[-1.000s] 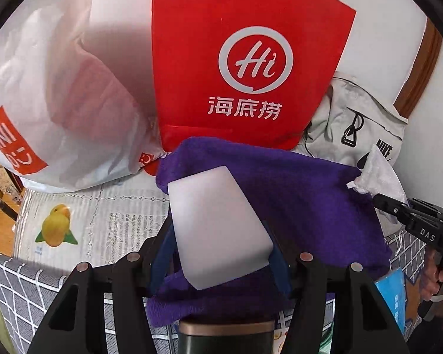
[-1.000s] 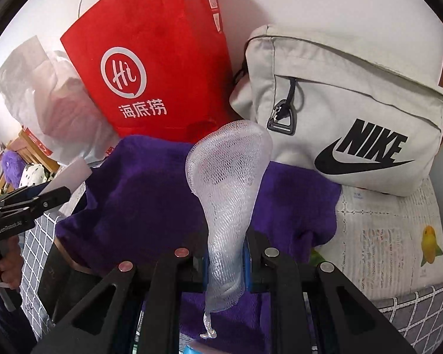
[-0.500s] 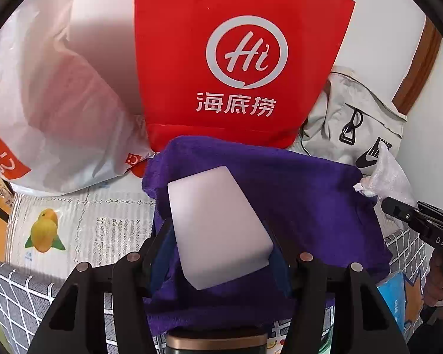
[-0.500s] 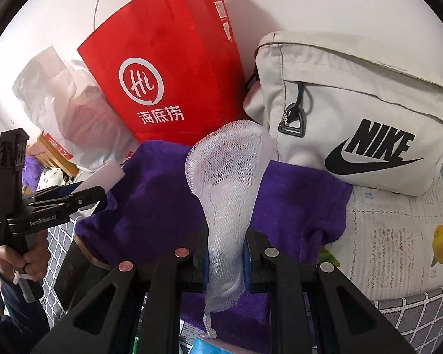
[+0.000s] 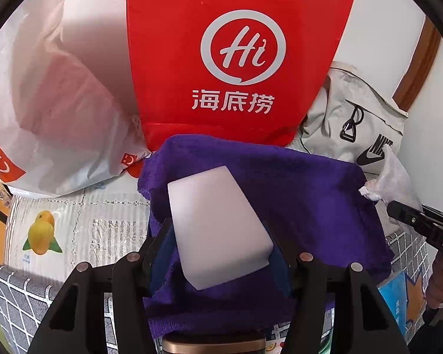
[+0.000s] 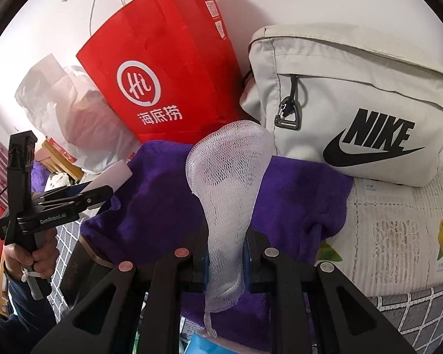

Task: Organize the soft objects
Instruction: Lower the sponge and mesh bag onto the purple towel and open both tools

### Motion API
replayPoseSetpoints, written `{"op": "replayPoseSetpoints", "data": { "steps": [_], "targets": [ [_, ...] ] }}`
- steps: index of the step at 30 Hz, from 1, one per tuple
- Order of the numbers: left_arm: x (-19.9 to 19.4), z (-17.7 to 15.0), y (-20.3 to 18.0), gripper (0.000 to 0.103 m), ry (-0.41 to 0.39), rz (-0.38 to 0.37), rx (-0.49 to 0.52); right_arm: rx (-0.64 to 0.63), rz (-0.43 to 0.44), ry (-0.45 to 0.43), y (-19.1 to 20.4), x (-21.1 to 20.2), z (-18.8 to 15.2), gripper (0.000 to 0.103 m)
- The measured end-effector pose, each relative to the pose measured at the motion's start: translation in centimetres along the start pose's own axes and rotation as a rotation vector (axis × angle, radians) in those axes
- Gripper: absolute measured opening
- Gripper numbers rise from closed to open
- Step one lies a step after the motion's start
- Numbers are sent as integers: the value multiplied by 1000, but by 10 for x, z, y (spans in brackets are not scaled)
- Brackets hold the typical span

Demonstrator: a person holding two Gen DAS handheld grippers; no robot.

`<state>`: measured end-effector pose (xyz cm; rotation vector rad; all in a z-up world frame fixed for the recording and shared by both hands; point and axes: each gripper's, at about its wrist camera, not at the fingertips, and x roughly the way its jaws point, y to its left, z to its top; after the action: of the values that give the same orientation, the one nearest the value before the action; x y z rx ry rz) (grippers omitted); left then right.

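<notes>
The white sponge block (image 5: pixel 218 230) sits clamped between the blue pads of the left gripper (image 5: pixel 218 253), held up above the purple towel (image 5: pixel 295 203), which is spread over the surface with its far edge butting up against the bags at the back. Over on the other side, the white mesh pouch (image 6: pixel 227 194) is pinched at its narrow lower part by the right gripper (image 6: pixel 225 262), its wider rounded end sticking up and a loose tail hanging below the pads, also over that same purple towel. From the right wrist view you can see the left gripper off to the left with the sponge block poking out of it and a hand (image 6: pixel 29 261) wrapped around its handle. Behind the towel a red paper bag (image 5: pixel 230 59) with a white "Hi" logo stands against the white wall, a crinkly white plastic bag (image 5: pixel 59 103) slumps to its left, and a beige Nike bag (image 6: pixel 351 103) leans on its right, touching the towel's edge. Under all that is a pale quilted cover (image 5: pixel 82 221) printed with yellow fruit, and closer to the cameras a grey grid-patterned sheet (image 6: pixel 419 309).
</notes>
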<state>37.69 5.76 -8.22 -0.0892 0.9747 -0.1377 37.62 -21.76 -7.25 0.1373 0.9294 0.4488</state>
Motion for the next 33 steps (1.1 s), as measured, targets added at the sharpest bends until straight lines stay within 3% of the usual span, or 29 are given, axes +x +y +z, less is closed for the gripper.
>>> {"op": "replayPoseSetpoints", "data": {
  "steps": [10,21,26,33],
  "targets": [
    [-20,-13,-9,57,-5,0,5,-59,49,6,32,-34,-35,18],
    [-51,-27,-20,57,-38,-4,29,-138,76,132,67,-39,-108,18],
    [-56,-28,-20,57,-38,2,28,-159,45,155,67,-34,-117,18],
    [-56,-29,-18,57,-33,5,27,-135,76,153,59,-35,-120,28]
  ]
}}
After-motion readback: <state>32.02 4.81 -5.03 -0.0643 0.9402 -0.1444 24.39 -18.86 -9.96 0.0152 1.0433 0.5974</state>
